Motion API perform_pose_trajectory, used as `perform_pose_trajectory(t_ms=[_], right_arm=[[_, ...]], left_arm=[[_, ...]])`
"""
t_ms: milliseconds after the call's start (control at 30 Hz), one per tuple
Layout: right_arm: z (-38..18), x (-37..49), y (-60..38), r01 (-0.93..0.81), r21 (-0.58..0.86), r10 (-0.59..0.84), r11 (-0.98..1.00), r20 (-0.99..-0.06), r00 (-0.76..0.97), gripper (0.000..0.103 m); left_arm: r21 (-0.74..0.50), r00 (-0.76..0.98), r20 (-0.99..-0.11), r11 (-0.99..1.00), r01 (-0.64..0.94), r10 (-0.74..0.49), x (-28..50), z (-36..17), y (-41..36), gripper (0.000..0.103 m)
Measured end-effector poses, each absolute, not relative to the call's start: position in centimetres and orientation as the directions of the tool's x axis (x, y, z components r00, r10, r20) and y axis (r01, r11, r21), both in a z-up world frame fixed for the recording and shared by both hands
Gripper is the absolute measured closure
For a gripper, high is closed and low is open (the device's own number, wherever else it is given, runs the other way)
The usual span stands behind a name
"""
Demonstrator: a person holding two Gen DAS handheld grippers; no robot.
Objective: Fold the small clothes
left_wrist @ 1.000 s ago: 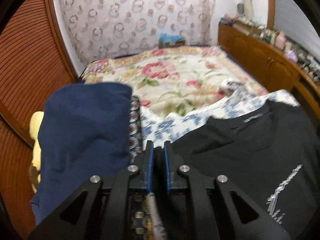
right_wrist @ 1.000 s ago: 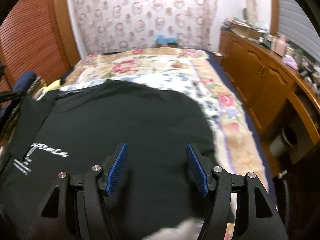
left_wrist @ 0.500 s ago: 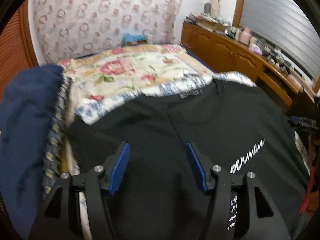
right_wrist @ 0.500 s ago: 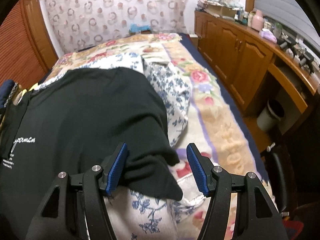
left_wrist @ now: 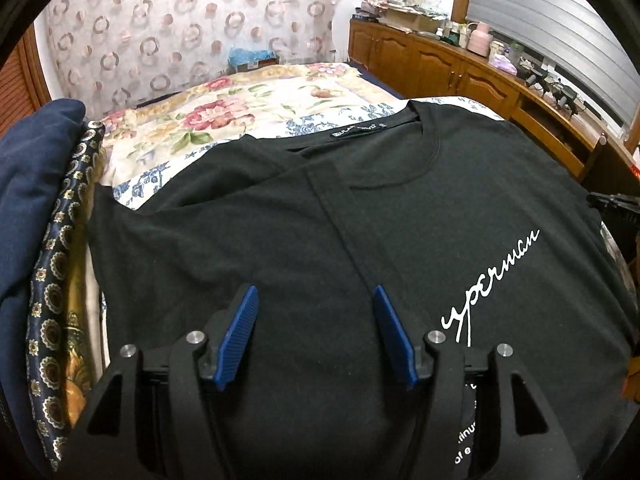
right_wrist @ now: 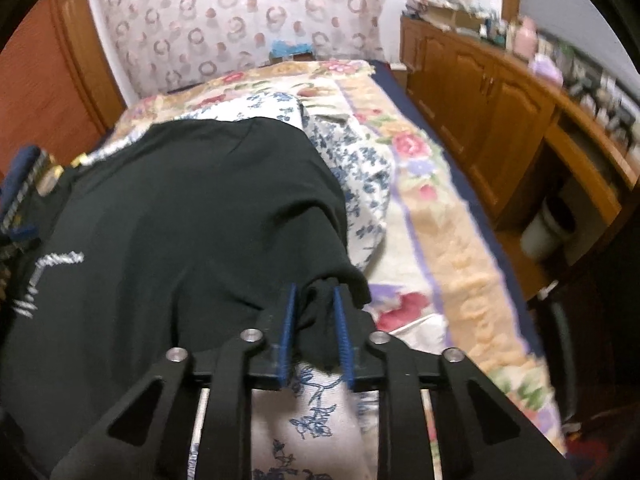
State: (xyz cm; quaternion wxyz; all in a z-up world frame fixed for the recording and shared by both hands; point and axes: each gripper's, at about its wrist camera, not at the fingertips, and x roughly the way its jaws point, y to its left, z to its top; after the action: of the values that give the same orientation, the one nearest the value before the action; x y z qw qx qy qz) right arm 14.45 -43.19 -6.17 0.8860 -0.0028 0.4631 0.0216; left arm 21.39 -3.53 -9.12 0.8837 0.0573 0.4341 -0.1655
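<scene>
Two matching handheld grippers
Left gripper (left_wrist: 316,334) and right gripper (right_wrist: 315,334): black angular frames, ribbed blue pads, silver screws.

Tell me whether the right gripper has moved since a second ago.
Yes. The right gripper has slid rightward across the black T-shirt to its edge by the floral bedspread; its fingers have just been closing and now pinch that edge.

Clothes pile (left_wrist: 28,216) blocks left, bed (right_wrist: 460,240) open right

A home bedroom: floral bedspread (left_wrist: 256,108), patterned curtain (left_wrist: 192,24), cluttered wooden cabinets (right_wrist: 492,108)
</scene>
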Motion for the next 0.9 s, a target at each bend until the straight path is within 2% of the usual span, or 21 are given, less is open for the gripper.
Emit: perform_pose_trajectory(t_ms=[33,200,500,667,900], right_arm=[[-6.0,14.5,-42.9,-0.047,-0.001,0.026,0.999,-0.818,0.574,0.099],[-4.4,14.6,-41.9,-0.076,-0.038,0.018,0.996,-0.78,0.625,0.102],[-0.7,15.8,-36.0,-0.242,0.037,0.197,0.969,-0.706,0.68,0.102],[-3.8,16.0,-31.1,-0.36,0.078,0.288,0.929,-0.764,0.577,0.102],[-7.4,15.4,-30.0,-0.349,0.094,0.274,0.933,-0.812,0.515,0.101]], left_arm=[[-0.041,0.578,-0.779,0.94,0.34,-0.244,21.4,-9.2,-3.5,0.039],[-0.043,0.585,-0.771,0.938,0.345,-0.251,21.5,-9.4,-3.6,0.031],[-0.042,0.583,-0.773,0.937,0.347,-0.251,21.7,-9.5,-3.9,0.029],[-0.041,0.583,-0.773,0.936,0.348,-0.251,21.7,-9.5,-3.9,0.029],[-0.037,0.584,-0.773,0.936,0.349,-0.248,21.7,-9.6,-4.0,0.029]])
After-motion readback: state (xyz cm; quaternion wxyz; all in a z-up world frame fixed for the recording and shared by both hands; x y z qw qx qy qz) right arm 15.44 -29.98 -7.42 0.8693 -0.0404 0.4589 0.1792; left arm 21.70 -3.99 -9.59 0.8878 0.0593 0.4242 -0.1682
